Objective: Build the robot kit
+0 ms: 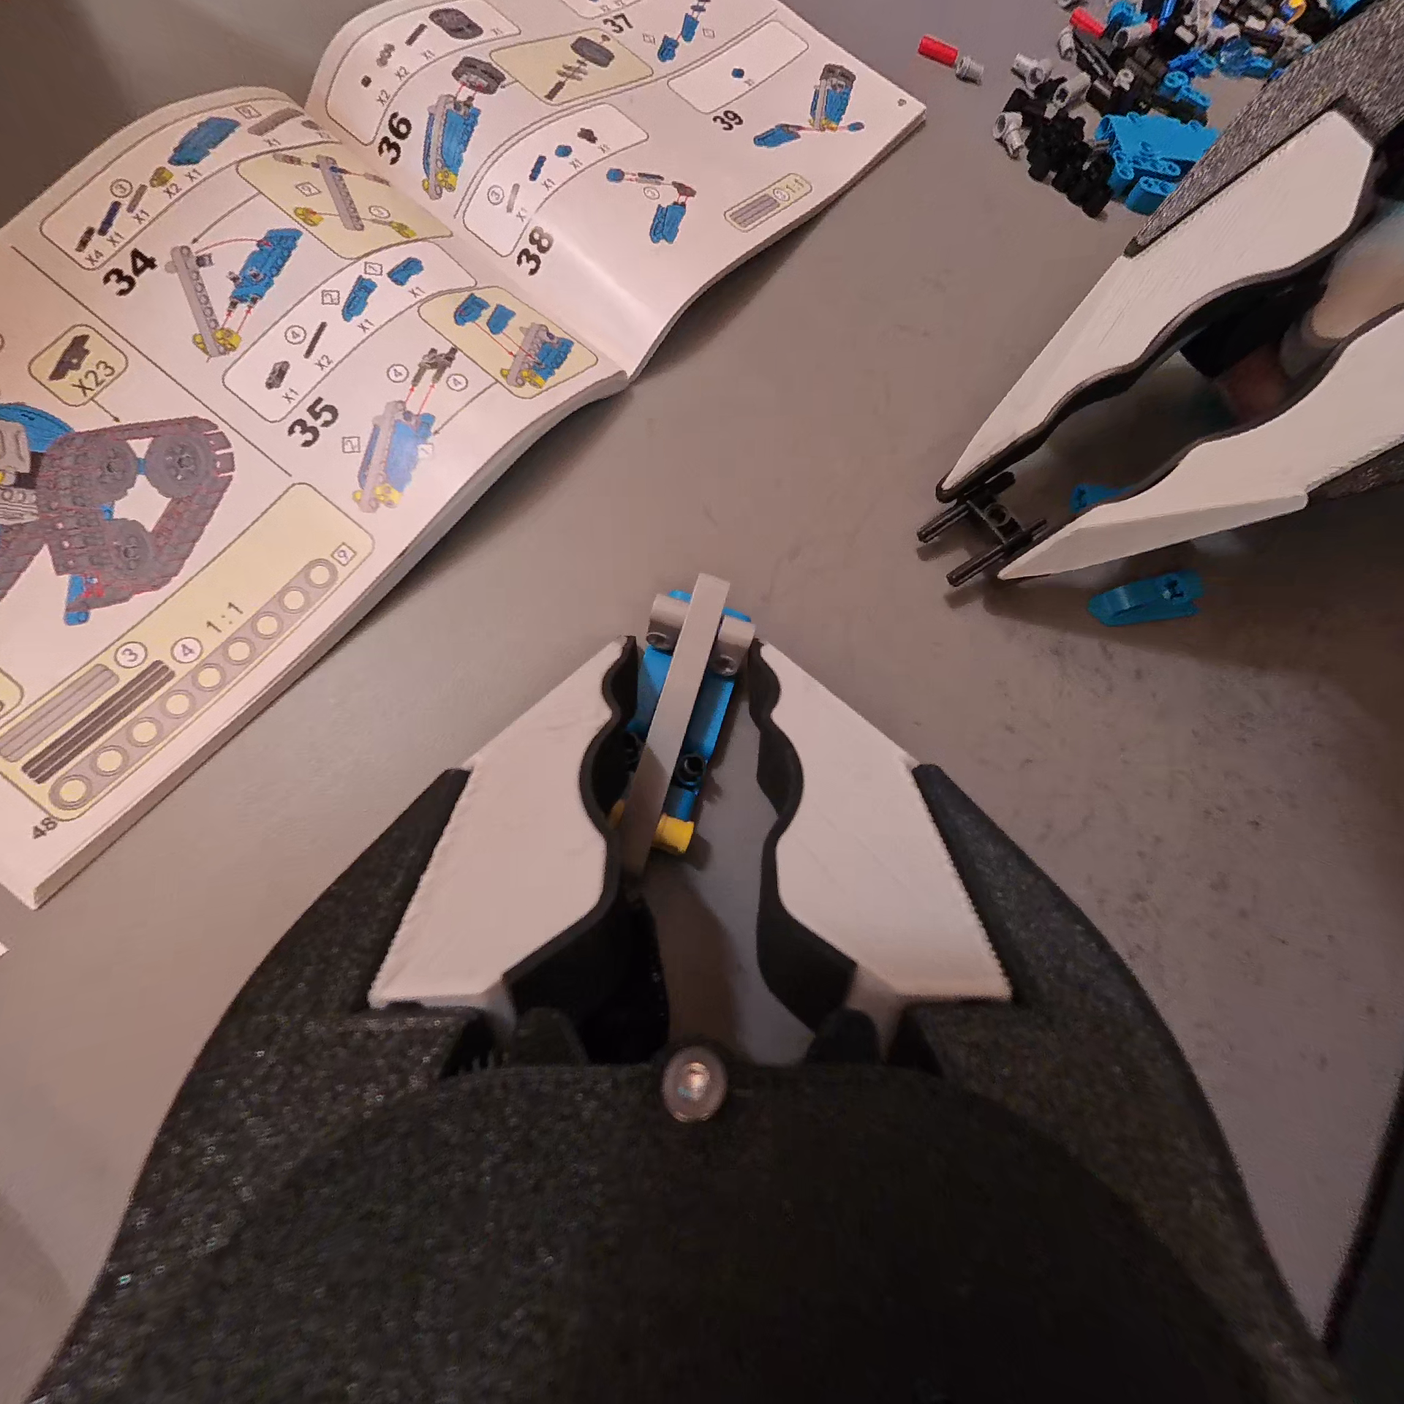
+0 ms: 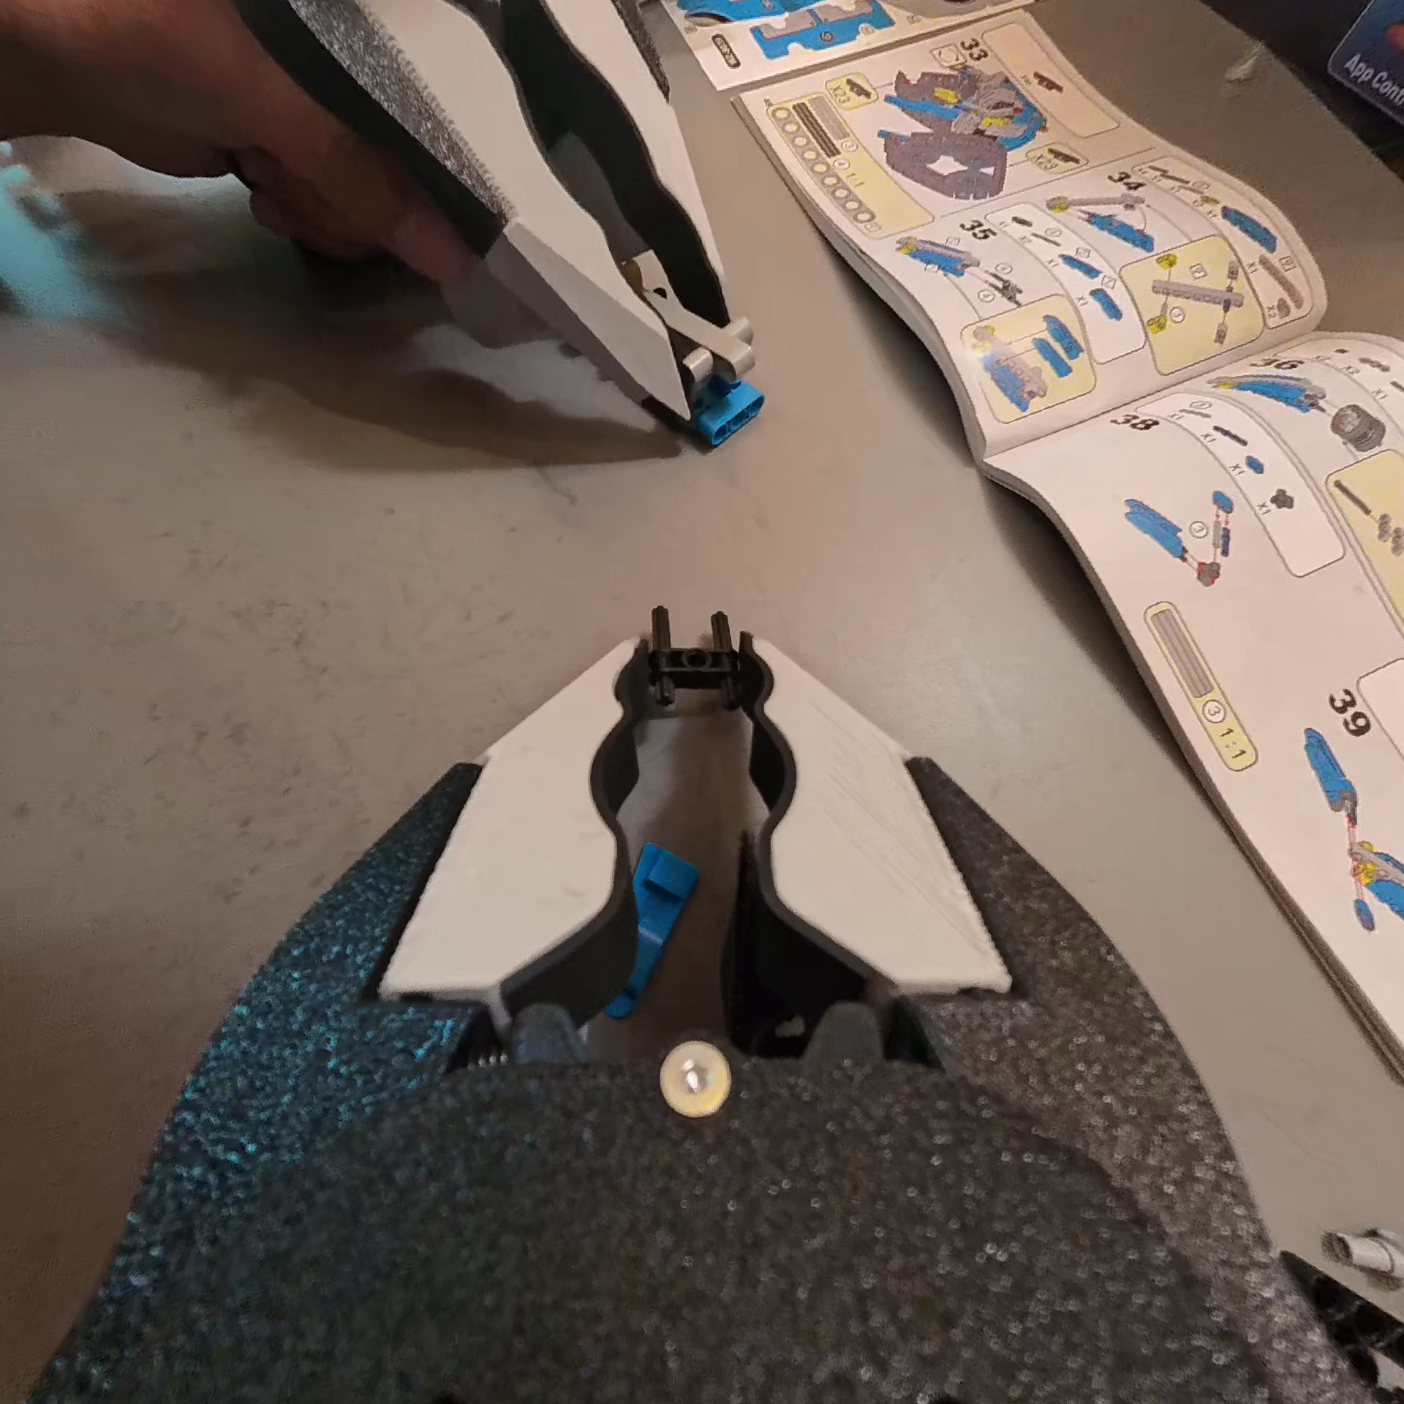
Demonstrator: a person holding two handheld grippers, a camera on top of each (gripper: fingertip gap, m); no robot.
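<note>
My left gripper (image 1: 693, 646) is shut on a small brick assembly (image 1: 687, 714) of blue, grey and yellow parts with a long grey beam, its front end near the grey table. It shows in the right wrist view (image 2: 703, 372) too, held by a hand (image 2: 251, 144). My right gripper (image 2: 693, 646) is shut on a black connector piece (image 2: 693, 659) with pins; it shows at the right in the left wrist view (image 1: 980, 524). A loose blue piece (image 2: 653, 919) lies on the table under the right gripper, and also shows in the left wrist view (image 1: 1147, 600).
An open instruction booklet (image 1: 319, 342) lies on the grey table (image 1: 836, 380) at the left, seen at the right in the right wrist view (image 2: 1139, 380). A pile of blue, black and grey bricks (image 1: 1109, 121) and a red piece (image 1: 936, 49) lie at the far right. The grippers' ends are close to 8 cm from one another.
</note>
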